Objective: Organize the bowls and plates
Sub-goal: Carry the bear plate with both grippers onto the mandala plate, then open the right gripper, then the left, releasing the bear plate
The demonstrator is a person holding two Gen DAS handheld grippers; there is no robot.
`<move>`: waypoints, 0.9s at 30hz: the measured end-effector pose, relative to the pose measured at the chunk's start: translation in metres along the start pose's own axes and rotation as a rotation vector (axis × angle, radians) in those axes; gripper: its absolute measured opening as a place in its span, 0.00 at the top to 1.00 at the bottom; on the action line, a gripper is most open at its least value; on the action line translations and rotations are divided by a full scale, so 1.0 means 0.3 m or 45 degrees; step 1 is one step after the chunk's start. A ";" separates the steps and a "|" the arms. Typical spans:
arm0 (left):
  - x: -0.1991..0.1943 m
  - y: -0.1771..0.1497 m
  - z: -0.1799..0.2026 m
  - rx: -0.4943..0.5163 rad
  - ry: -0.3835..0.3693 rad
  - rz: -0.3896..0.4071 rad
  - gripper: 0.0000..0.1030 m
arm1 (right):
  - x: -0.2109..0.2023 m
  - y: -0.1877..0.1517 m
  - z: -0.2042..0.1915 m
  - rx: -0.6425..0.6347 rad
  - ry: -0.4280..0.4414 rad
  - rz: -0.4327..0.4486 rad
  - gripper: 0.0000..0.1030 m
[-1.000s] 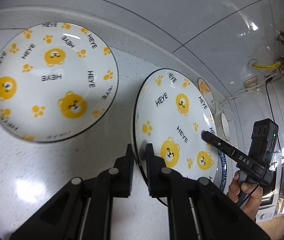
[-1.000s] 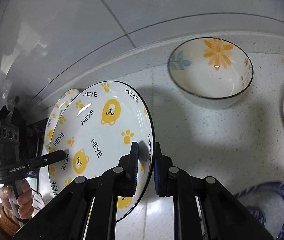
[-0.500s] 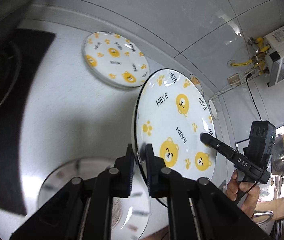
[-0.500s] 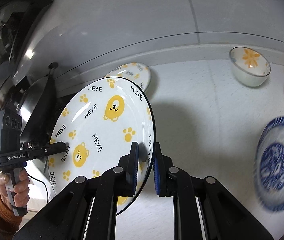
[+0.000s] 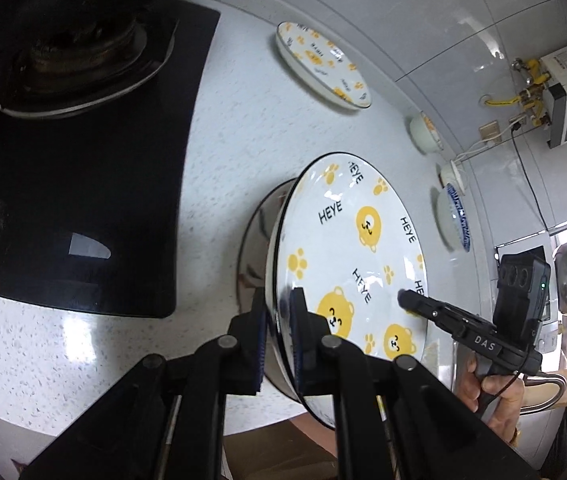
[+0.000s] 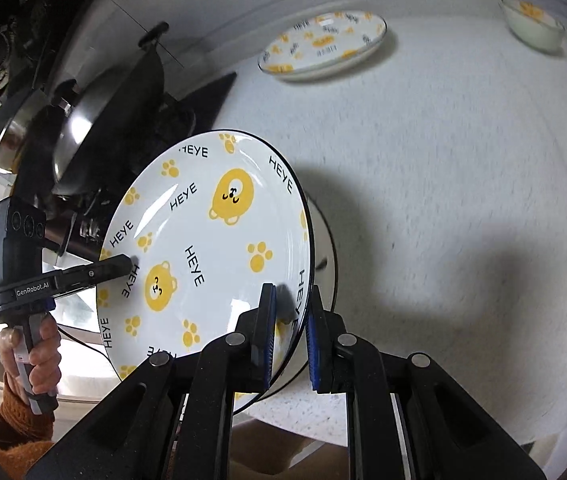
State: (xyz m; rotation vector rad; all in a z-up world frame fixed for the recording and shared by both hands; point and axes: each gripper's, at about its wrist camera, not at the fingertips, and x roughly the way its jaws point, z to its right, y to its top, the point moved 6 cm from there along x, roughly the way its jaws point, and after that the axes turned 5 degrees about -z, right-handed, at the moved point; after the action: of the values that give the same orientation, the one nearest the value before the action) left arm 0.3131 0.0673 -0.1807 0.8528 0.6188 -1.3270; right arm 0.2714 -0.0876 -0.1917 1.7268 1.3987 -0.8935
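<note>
A white speckled table [image 5: 243, 128] runs along a grey tiled wall, with a black glass hob [image 5: 83, 200] at its left end and a steel pan [image 6: 95, 120] standing on the burner. Over the near part of the table both grippers carry one bear plate [image 5: 347, 256] between them — white, black-rimmed, printed with yellow bears, paw marks and the word HEYE — held off the surface and tilted steeply on edge. The left gripper [image 5: 277, 336] has its jaws pinched narrow on the plate's left rim; the right gripper [image 6: 289, 336] has its jaws clamped the same way on the opposite rim. Each gripper shows in the other's view, gripped by a hand [image 6: 31, 356] with an orange knitted sleeve [image 6: 7, 436] at the wrist. Directly behind the held plate the dark-edged rim of another dish [image 5: 257, 240] shows; what it is I cannot tell. A second bear plate [image 5: 323, 66] lies flat far back by the wall. To the right along the wall sit a small flower bowl [image 5: 425, 132] and, nearer, a blue-patterned dish [image 5: 453, 216], both well apart from the held plate.
</note>
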 end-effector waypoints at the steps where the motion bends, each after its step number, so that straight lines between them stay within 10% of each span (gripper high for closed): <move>1: 0.006 -0.005 -0.015 -0.004 -0.003 -0.009 0.91 | 0.017 0.001 -0.004 0.011 0.000 -0.010 0.88; 14: -0.014 0.017 -0.020 0.005 0.079 -0.010 0.85 | 0.062 -0.054 0.010 0.090 0.000 -0.055 0.85; 27: -0.073 0.032 0.038 0.112 0.207 0.092 0.68 | -0.059 -0.033 0.031 0.068 -0.048 0.023 0.59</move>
State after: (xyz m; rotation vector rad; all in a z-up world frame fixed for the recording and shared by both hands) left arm 0.3180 0.0706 -0.1549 1.0535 0.6537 -1.2348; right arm 0.2579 -0.1027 -0.1820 1.7510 1.3440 -0.9568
